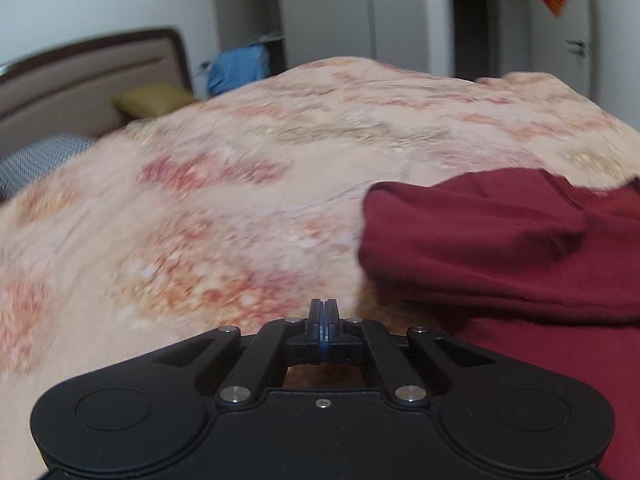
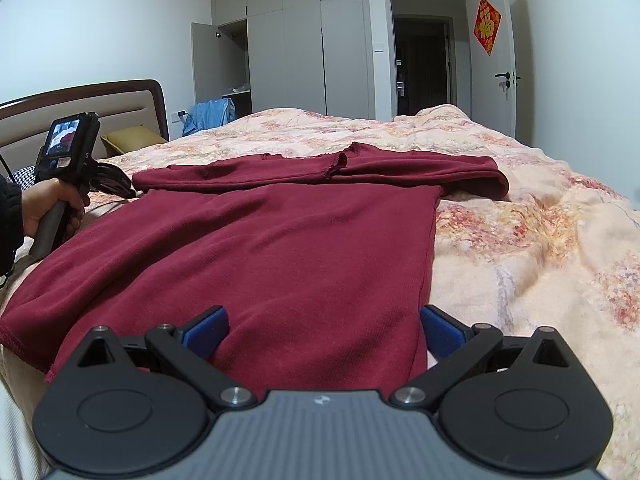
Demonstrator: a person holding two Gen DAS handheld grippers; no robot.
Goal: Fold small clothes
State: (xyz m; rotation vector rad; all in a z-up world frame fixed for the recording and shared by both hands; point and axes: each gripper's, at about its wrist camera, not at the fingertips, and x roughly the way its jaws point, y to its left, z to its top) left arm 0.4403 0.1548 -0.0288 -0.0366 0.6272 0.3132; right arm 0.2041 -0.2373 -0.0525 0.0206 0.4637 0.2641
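A dark red long-sleeved top [image 2: 288,248] lies spread on a floral bedspread [image 2: 520,232], with its sleeves laid across the far end. My right gripper [image 2: 324,326] is open over the near hem; its blue pads [image 2: 208,330] stand wide apart and the cloth lies under the gap. A hand [image 2: 52,208] holds my left gripper [image 2: 120,186] at the top's left edge, by the sleeve end. In the left wrist view this left gripper [image 1: 324,308] is shut with no cloth between its pads, and a folded part of the red top [image 1: 500,240] lies to its right.
A padded headboard [image 2: 100,108], an olive pillow [image 2: 128,138] and a checked pillow [image 1: 40,160] are at the left. Blue cloth [image 2: 210,114] hangs by an open wardrobe [image 2: 236,64]. A dark doorway [image 2: 424,64] and a door with a red decoration [image 2: 487,26] stand beyond the bed.
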